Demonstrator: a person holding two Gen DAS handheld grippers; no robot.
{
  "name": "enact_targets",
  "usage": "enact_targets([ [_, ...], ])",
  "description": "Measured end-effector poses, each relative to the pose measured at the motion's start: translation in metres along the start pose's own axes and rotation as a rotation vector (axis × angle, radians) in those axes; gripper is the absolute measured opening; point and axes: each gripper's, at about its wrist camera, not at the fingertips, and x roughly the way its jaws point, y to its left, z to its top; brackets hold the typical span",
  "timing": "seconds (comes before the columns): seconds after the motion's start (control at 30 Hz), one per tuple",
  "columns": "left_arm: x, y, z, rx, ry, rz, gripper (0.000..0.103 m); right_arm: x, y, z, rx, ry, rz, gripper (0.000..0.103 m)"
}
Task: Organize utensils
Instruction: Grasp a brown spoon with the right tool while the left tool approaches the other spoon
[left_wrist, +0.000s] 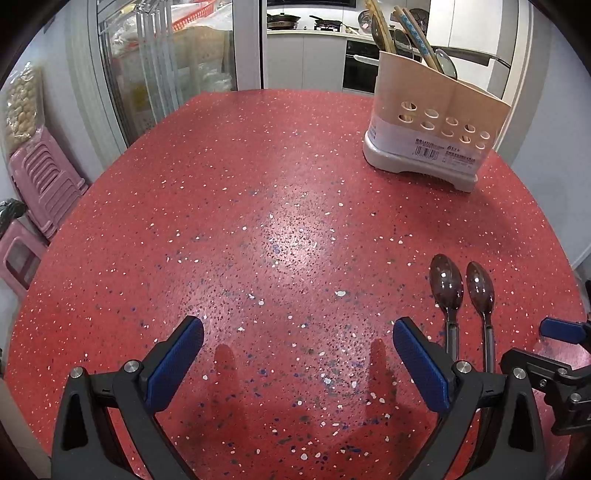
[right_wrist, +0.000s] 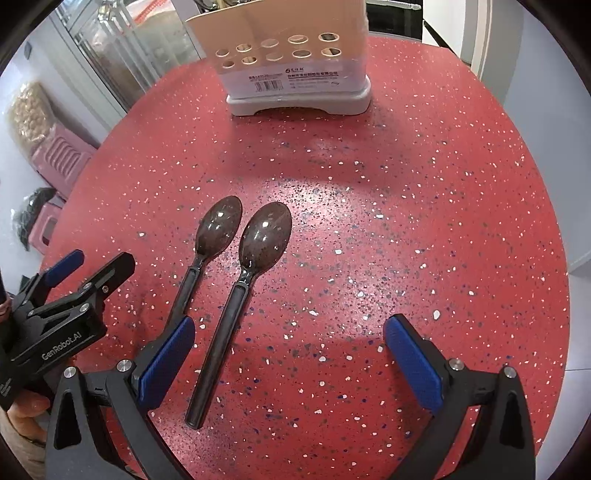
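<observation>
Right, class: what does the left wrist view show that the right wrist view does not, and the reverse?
Left wrist only: the utensils standing in the holder, and a stove behind.

Right wrist only: the full handles of both spoons, the label on the left gripper, and part of a hand.

Both: the two spoons side by side on the red table, the holder beyond them, pink stools, and both grippers open and empty.
</observation>
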Motion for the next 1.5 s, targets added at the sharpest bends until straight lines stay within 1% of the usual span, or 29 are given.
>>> enact_targets([
  [0.1,0.000,0.003,-0.002,-0.002,0.000,0.001,0.103,0.003,0.007,0.002,-0.011,0.004,-0.032,0.102],
  [0.23,-0.001,0.008,-0.001,-0.010,-0.005,0.003,0.103,0.010,0.015,0.005,-0.025,0.006,-0.080,0.097],
  [0.37,-0.001,0.015,-0.002,-0.026,-0.005,0.007,0.103,0.011,0.020,0.008,-0.024,0.000,-0.116,0.086],
  [0.47,-0.001,0.017,-0.001,-0.032,-0.006,0.005,0.103,0.012,0.027,0.008,-0.035,0.000,-0.139,0.081],
  [0.53,-0.001,0.016,0.001,-0.031,-0.008,0.001,0.103,0.014,0.033,0.009,-0.061,-0.002,-0.149,0.080],
  [0.6,-0.001,0.015,0.002,-0.025,-0.008,-0.002,0.103,0.016,0.041,0.009,-0.087,-0.001,-0.166,0.076],
  [0.7,-0.002,0.011,0.002,-0.014,-0.007,-0.007,0.103,0.016,0.044,0.009,-0.103,-0.005,-0.157,0.072],
  [0.8,-0.002,0.006,0.003,-0.003,-0.002,-0.012,0.103,0.013,0.050,0.007,-0.120,-0.005,-0.149,0.064],
  [0.9,-0.002,0.003,0.003,0.008,0.005,-0.008,0.103,0.008,0.051,0.004,-0.139,-0.005,-0.140,0.052],
  [0.93,-0.002,0.003,0.003,0.010,0.006,-0.007,0.103,0.006,0.050,0.003,-0.143,-0.007,-0.139,0.043],
  [0.97,-0.002,0.003,0.003,0.011,0.008,-0.005,0.103,0.005,0.051,0.003,-0.149,-0.008,-0.140,0.037],
  [1.0,-0.002,0.002,0.004,0.012,0.009,-0.005,0.103,0.005,0.049,0.003,-0.153,-0.007,-0.134,0.035],
  [1.03,-0.002,0.002,0.005,0.013,0.010,-0.004,0.103,0.004,0.049,0.002,-0.160,-0.008,-0.137,0.023],
  [1.07,-0.002,0.002,0.005,0.014,0.010,-0.003,0.103,0.003,0.049,0.002,-0.166,-0.010,-0.140,0.018],
  [1.33,-0.002,0.000,0.005,0.023,0.017,-0.012,0.103,-0.003,0.030,0.000,-0.187,-0.014,-0.129,0.013],
  [1.5,-0.003,-0.013,0.006,0.057,0.033,-0.048,0.103,-0.008,0.019,-0.001,-0.173,-0.023,-0.117,0.010],
])
